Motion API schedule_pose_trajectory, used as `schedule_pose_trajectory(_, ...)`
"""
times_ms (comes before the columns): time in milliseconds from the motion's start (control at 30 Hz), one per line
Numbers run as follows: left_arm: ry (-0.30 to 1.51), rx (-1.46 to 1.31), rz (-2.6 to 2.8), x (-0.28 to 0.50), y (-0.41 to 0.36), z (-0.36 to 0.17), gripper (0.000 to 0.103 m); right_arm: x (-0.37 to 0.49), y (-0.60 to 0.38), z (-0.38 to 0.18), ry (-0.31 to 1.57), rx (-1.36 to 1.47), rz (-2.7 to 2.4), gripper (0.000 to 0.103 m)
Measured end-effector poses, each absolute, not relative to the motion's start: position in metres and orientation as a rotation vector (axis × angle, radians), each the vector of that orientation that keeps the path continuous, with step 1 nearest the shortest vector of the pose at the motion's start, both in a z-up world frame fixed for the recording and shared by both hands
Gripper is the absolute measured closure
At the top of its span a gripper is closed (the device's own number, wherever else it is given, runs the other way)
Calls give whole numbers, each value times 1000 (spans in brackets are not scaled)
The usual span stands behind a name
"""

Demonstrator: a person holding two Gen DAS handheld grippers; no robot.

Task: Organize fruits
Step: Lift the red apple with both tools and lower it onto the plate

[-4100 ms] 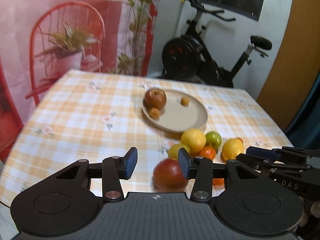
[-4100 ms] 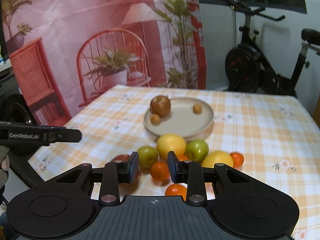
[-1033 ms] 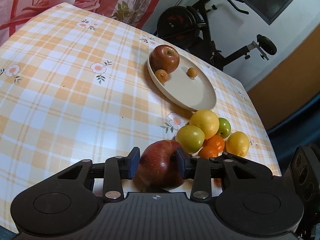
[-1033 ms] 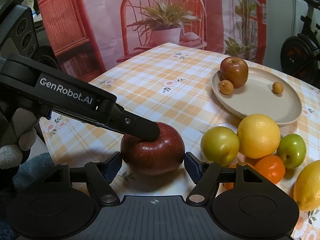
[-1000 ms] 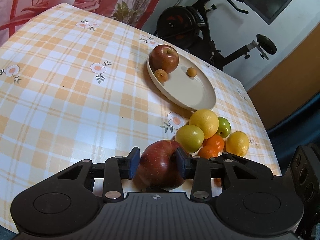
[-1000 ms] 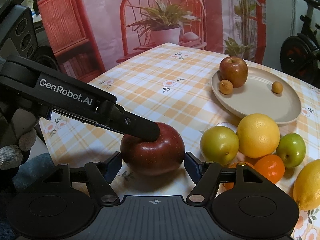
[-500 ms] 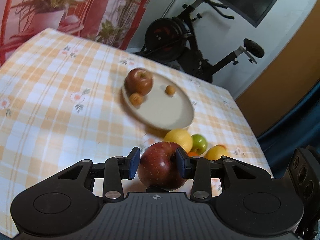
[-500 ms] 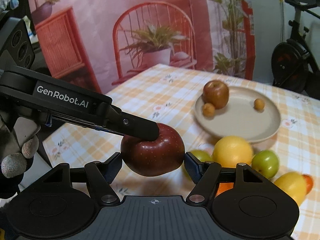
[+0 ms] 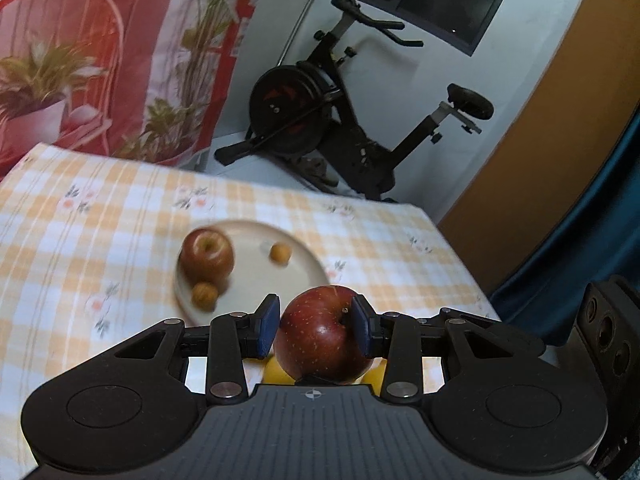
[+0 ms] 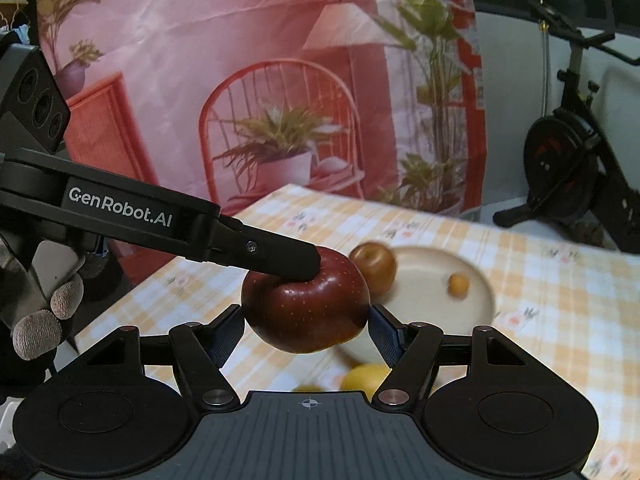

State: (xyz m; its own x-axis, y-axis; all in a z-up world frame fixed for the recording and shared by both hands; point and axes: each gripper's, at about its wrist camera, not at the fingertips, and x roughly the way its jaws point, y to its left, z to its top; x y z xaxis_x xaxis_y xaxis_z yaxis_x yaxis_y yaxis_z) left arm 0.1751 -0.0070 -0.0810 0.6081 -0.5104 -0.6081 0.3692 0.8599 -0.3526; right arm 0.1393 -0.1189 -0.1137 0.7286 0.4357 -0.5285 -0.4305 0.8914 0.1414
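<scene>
Red apple [image 9: 324, 336] aloft above the checked tablecloth [image 9: 80, 216], clamped by both tools at once: left gripper [image 9: 316, 326] pads squeezing its sides, right gripper [image 10: 306, 334] pads pressed on its flanks from another angle. Beige plate [image 9: 308, 264] just beyond, already holding a second apple [image 9: 206, 254] and two small orange fruits. Best carried level, both grips matched, lowered onto bare plate, clear of the lemon [image 10: 366, 378] below.
</scene>
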Motion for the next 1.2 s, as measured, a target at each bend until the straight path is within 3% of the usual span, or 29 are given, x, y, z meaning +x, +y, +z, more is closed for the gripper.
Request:
schedule_pose_trajectory(300,800,-141,-527,224,-30,-78,62,194,-144,-109,617,16,474,39)
schedule_pose_trajectory(833,955,-137,-538,347,-48,-126,62,319,-164,-159,772,30,460,39)
schedule_pose_trajectory(1200,1002,-166,-518,385,-42,-156,62,362,-155,-188,833,-32,453,39)
